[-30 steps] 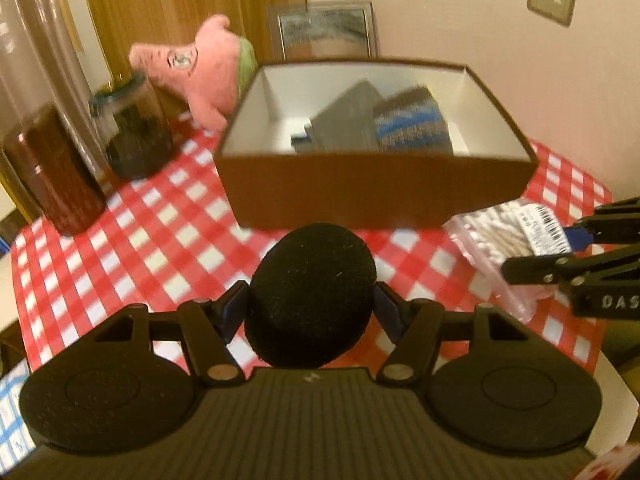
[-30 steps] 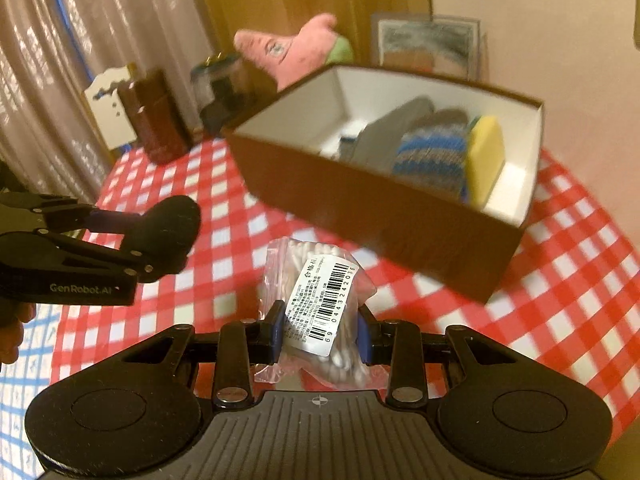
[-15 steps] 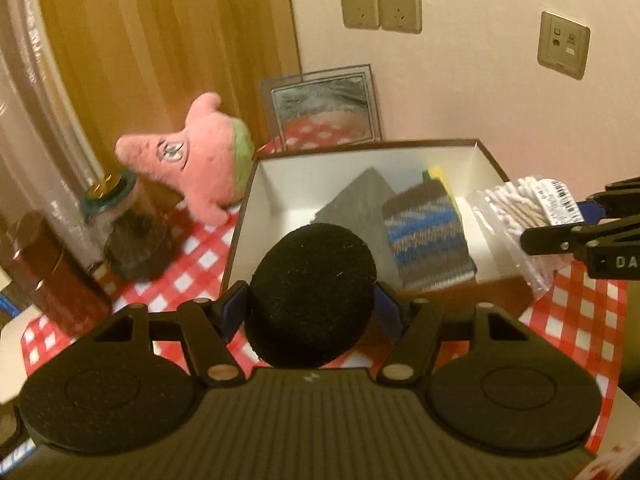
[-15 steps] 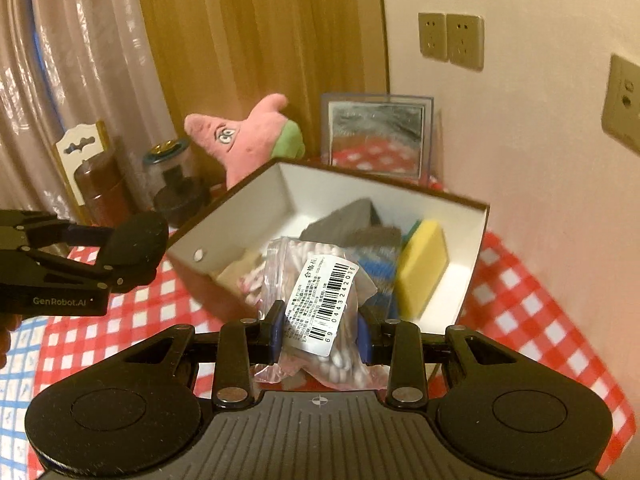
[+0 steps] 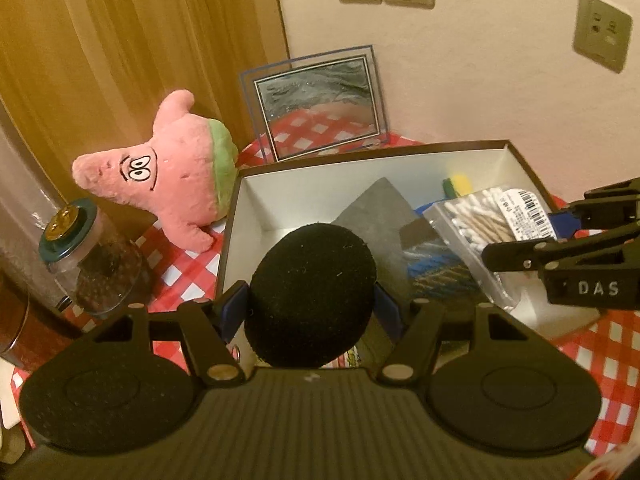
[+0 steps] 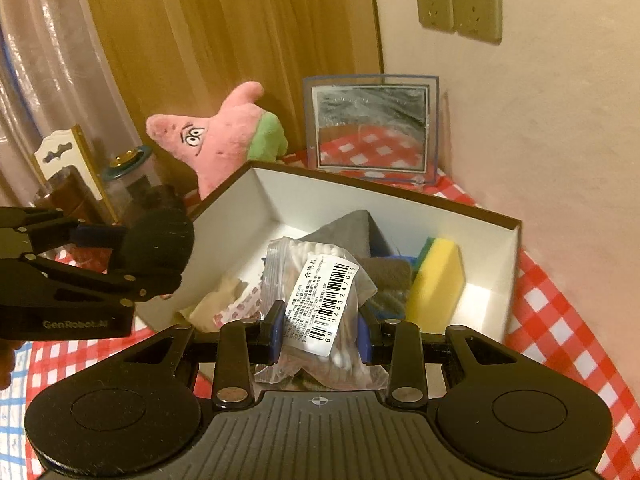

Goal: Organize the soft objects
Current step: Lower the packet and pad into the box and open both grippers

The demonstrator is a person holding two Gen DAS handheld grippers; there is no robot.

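My left hand-held gripper point(image 5: 310, 304) is clamped on a round black foam puff point(image 5: 312, 296), hovering over the near left corner of the brown cardboard box with white inside point(image 6: 472, 216). My right hand-held gripper point(image 6: 320, 330) is pinched narrow on a clear plastic bag of cotton swabs point(image 6: 320, 300), above the box's middle. The box, on the desk with a red-and-white checked cloth point(image 6: 560, 320), already holds a grey folded cloth point(image 6: 348, 228), a yellow sponge point(image 6: 436, 280) and striped knitwear point(image 5: 436, 268). I judge the puff sits close to the near wall, so letting go here could bounce it off the rim onto the desk. The slippery bag is held by its lower part and could slide out early, and my two grippers are near enough to knock each other
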